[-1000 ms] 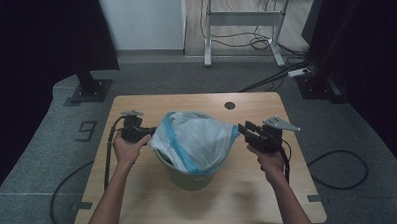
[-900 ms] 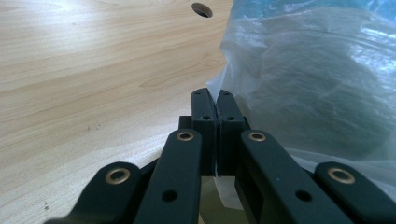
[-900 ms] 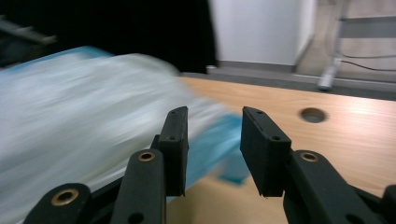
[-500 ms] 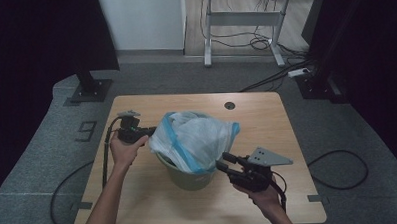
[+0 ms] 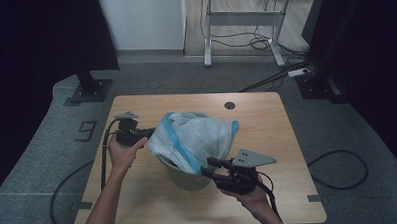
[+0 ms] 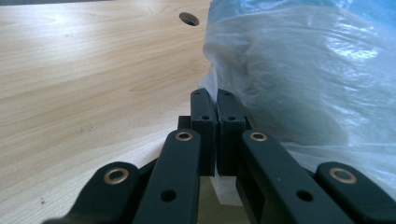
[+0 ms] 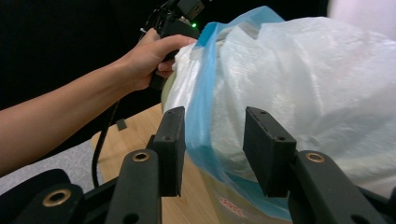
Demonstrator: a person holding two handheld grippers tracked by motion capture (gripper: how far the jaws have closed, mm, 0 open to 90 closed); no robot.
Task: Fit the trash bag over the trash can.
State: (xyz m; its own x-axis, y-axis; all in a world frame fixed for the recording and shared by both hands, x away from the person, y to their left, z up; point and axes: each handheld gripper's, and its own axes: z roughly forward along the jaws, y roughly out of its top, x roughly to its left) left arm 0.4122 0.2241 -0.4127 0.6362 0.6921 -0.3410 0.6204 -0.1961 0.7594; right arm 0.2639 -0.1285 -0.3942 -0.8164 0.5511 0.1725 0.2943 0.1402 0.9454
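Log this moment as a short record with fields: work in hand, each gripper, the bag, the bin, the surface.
work in hand: fitting a plastic bag over a bin
left gripper: jaws shut, pinching the bag's film at the bin's left side
right gripper: jaws apart, around the blue edge of the bag at the near right; the pads do not press on it
plastic bag: translucent white with a blue band, bunched up over the bin's mouth
bin: pale green, upright
table: light wood, round cable hole near far edge

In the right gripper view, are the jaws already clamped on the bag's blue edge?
No, the right gripper stands open, its jaws either side of the bag's blue edge without pressing it.
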